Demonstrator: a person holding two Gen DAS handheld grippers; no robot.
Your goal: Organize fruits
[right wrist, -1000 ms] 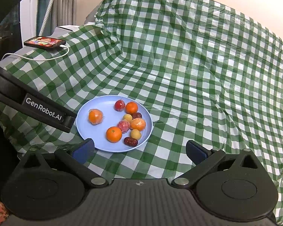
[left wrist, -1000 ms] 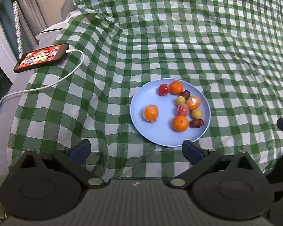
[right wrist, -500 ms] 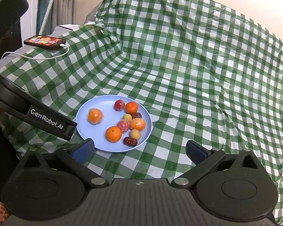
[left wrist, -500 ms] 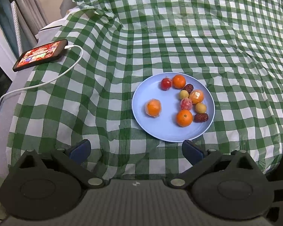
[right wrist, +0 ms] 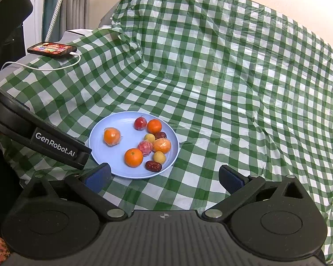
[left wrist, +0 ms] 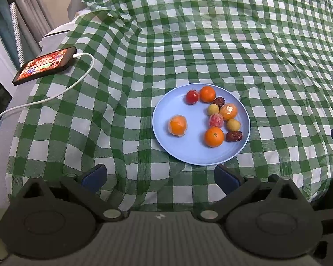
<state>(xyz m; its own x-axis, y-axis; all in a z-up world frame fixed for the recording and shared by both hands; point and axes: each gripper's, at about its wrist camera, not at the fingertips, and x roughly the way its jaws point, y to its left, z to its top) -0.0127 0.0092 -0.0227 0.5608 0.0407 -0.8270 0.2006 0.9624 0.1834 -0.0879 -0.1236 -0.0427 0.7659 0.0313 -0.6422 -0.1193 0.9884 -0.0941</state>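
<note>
At the bottom of the left wrist view the left hand-held gripper has its two blue-padded fingers spread wide with nothing between them, hovering over the green-and-white checked cloth just short of the near rim of a light blue plate. The right hand-held gripper is likewise spread and empty at the bottom of its own view, with the plate left of centre and partly behind its left finger. On the plate, nearest the lower rim, lies a bare orange with a dark red date touching its right side. A little farther up sit a wrapped pinkish fruit and a small yellow fruit, then a plastic-wrapped orange and a second yellow fruit. Apart from this cluster, on the plate's left half, lies another wrapped orange. At the far rim are a second date, a bare orange and a small red fruit. Well beyond, in the upper left of the frame, a phone with a lit screen lies at the cloth's edge, a white cable plugged into it.
</note>
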